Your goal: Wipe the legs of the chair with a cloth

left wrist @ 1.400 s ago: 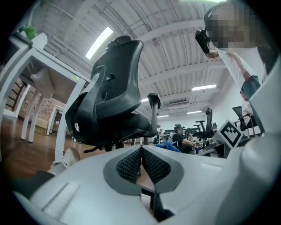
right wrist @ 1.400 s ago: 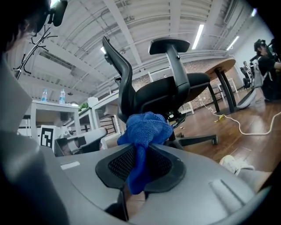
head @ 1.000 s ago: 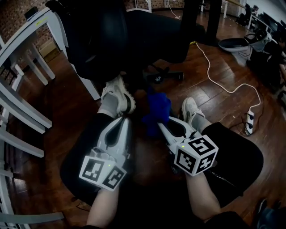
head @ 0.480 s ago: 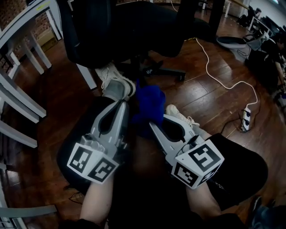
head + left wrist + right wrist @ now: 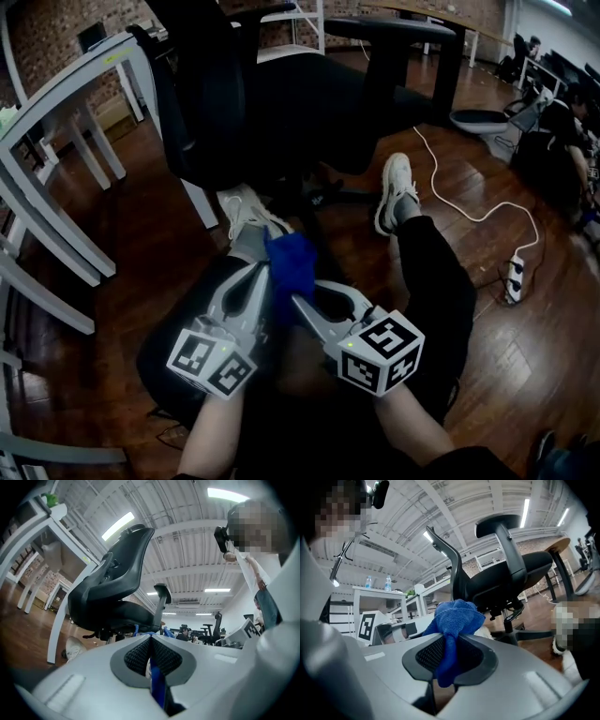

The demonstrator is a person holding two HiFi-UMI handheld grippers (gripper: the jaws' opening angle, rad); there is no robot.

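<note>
A black office chair [image 5: 272, 103] stands in front of me, its dark base legs [image 5: 328, 195] low on the wooden floor behind the grippers. A blue cloth [image 5: 289, 264] is bunched between both grippers. My left gripper [image 5: 262, 274] is shut on one edge of it; in the left gripper view a thin blue strip of cloth [image 5: 158, 686] runs between the closed jaws [image 5: 151, 641]. My right gripper [image 5: 298, 302] is shut on the cloth too, and the cloth [image 5: 454, 618] bulges above its jaws [image 5: 447, 644]. The chair [image 5: 506, 578] is some way beyond, not touched.
White table frames [image 5: 56, 187] stand at the left. The person's legs in dark trousers and white shoes [image 5: 394, 192] stretch toward the chair base. A white cable with a power strip [image 5: 514, 267] lies on the floor at the right. A dark round table [image 5: 403, 33] stands behind.
The grippers drew closer together with the cloth, which looks smaller and tighter. The person's right leg stretched forward toward the chair. The view lifted, showing more of the chair.
</note>
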